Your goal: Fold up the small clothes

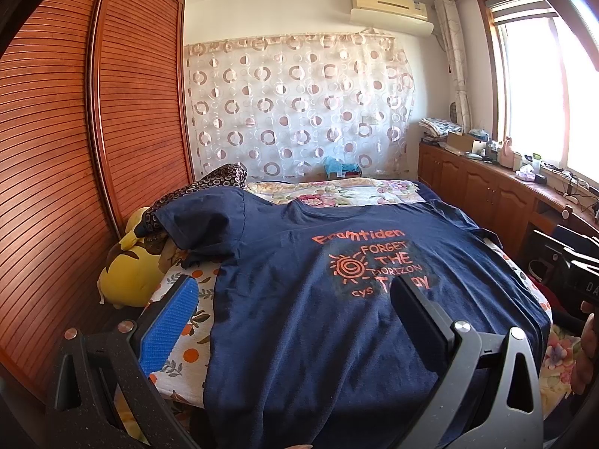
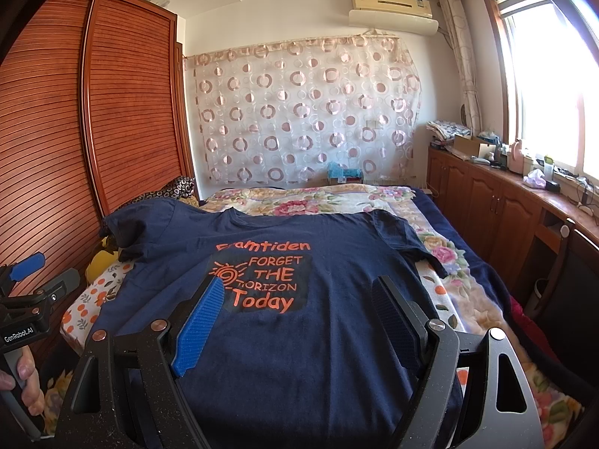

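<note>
T-shirt (image 1: 318, 318), navy and print up, lies spread flat and unfolded across the near end of our bed (image 1: 329, 189), hem toward us, while our left gripper (image 1: 292, 321) and right gripper (image 2: 299, 321) hover above it, jaws wide and empty, so every fold remains.

A: Left wrist cam sits low at the bed's (image 1: 179, 359) foot edge, left side, looking along it toward the curtained wall (image 1: 295, 108).
B: Right wrist cam: same heading, shifted right, just above the navy T-shirt (image 2: 299, 336).
A: Overlap: shirt, bed, wardrobe (image 1: 112, 119), window (image 2: 550, 86).
</note>
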### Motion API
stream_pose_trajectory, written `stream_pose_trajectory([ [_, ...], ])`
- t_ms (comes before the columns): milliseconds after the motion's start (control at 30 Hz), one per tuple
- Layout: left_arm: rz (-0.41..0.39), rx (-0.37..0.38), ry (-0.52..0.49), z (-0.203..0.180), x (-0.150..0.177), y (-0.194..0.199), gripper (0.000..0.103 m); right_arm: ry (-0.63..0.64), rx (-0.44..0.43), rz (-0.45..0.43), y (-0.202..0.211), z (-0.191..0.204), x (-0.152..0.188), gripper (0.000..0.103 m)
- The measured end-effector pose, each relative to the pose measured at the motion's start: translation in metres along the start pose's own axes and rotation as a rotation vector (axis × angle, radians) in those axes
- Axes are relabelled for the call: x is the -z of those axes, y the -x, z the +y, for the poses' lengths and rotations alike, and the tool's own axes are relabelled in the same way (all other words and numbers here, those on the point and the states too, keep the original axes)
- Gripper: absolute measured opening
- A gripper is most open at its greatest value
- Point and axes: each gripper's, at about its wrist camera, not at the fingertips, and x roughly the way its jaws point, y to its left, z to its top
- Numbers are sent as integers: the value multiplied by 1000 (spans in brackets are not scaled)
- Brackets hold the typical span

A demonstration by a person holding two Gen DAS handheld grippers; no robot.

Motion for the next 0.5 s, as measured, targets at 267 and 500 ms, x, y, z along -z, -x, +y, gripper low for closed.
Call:
stream_pose_trajectory([
  [267, 2, -1, 1, -6, -10, 3, 103, 3, -3, 9, -3, 1, 1, 83],
  [500, -24, -26, 17, 4, -17, -11, 103, 14, -23, -35, -15, 6, -1, 83],
])
